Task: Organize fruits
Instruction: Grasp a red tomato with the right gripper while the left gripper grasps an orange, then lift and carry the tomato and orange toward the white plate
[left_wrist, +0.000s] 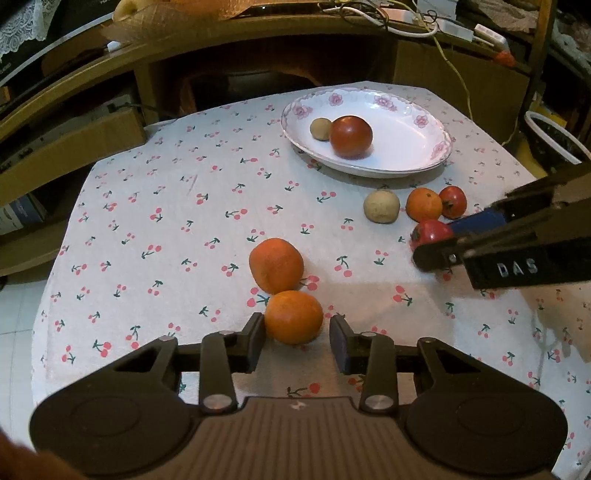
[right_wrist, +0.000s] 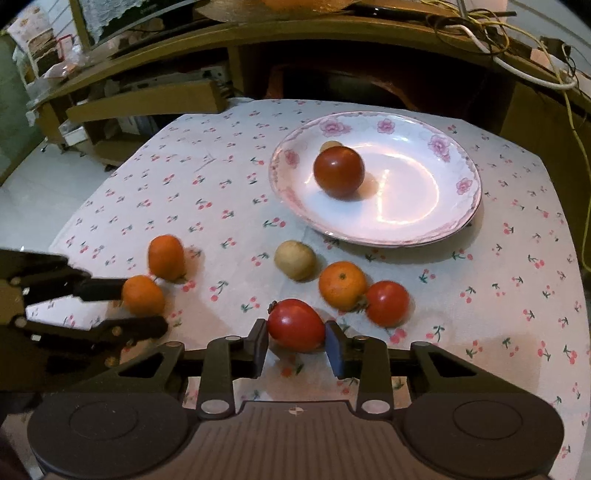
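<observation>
2 fruits (left_wrist: 350, 136) on plate (left_wrist: 417, 147), 6 on tablecloth (left_wrist: 166, 229)

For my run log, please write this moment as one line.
left gripper: open around near orange | right gripper: shut on red tomato | plate: two fruits in it

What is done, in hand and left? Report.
Done: a tomato and a small tan fruit lie in the plate. In hand: the left claw straddles an orange; the right claw touches a red tomato. Left: four more fruits on the tablecloth.
</observation>
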